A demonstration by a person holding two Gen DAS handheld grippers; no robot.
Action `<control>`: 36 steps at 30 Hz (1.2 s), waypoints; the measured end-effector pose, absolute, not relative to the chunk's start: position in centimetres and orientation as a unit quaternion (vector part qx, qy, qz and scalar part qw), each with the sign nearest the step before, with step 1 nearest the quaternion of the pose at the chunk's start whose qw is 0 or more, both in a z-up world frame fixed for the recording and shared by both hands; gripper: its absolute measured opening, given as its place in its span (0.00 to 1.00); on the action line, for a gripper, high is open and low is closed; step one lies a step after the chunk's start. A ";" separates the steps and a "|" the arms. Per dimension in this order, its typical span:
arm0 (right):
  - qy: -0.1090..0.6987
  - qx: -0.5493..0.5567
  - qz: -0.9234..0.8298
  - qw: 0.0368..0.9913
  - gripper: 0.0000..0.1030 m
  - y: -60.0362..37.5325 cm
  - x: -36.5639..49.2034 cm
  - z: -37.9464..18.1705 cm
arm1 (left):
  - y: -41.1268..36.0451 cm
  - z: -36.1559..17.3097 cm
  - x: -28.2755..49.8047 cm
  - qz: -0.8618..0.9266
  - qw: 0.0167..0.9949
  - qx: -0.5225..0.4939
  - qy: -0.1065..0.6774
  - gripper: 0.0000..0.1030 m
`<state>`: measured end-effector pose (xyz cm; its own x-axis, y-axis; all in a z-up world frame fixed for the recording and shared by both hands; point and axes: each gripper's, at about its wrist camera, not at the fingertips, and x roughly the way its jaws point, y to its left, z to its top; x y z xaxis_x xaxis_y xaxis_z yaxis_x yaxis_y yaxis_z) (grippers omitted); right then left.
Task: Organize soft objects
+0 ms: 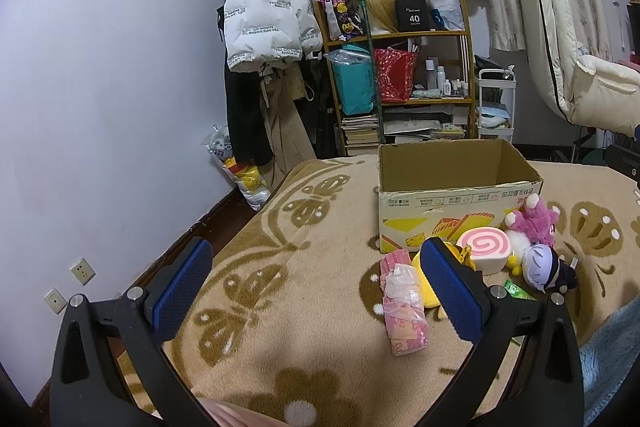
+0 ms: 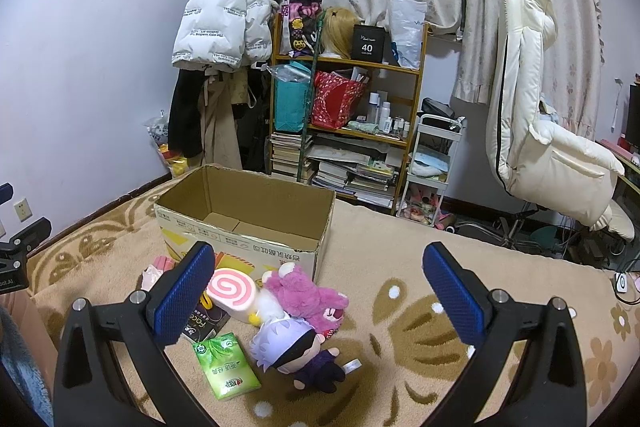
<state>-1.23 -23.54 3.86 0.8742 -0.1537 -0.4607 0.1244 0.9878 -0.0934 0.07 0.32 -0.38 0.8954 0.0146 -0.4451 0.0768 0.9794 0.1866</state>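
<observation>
Right wrist view: fluffy pink plush [image 2: 308, 297] lies by the box [image 2: 240, 227]; both tools [image 2: 318, 291] [image 1: 316, 277] gape apart.

The left gripper [image 1: 316, 279] hangs with jaws wide apart over the beige flowered blanket [image 1: 280, 267]. Right of it, a pink wrapped packet [image 1: 402, 303] lies near; farther right, a pink swirl cushion [image 1: 486, 251] and 2 plush toys sit touching the open cardboard box [image 1: 452, 203]

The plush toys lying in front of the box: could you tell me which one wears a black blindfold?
The pale-haired doll in dark clothes, lying nearest the camera; the pink plush behind it has none.
</observation>
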 end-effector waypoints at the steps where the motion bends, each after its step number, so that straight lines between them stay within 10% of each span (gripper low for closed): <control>1: 0.240 -0.031 -0.072 0.968 1.00 -23.5 -1.2 3.9 | 0.4 -0.4 0.1 -0.016 0.968 0.100 0.228 1.00; 36: 0.246 -0.031 -0.070 0.966 1.00 -23.4 -1.3 3.7 | 0.0 -1.0 0.8 -0.006 0.962 0.115 0.247 1.00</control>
<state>-1.27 -23.41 3.65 0.8691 -0.1500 -0.4713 0.1193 0.9884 -0.0945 0.83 -0.01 -0.99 0.8782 0.0459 -0.4761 0.0678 0.9734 0.2189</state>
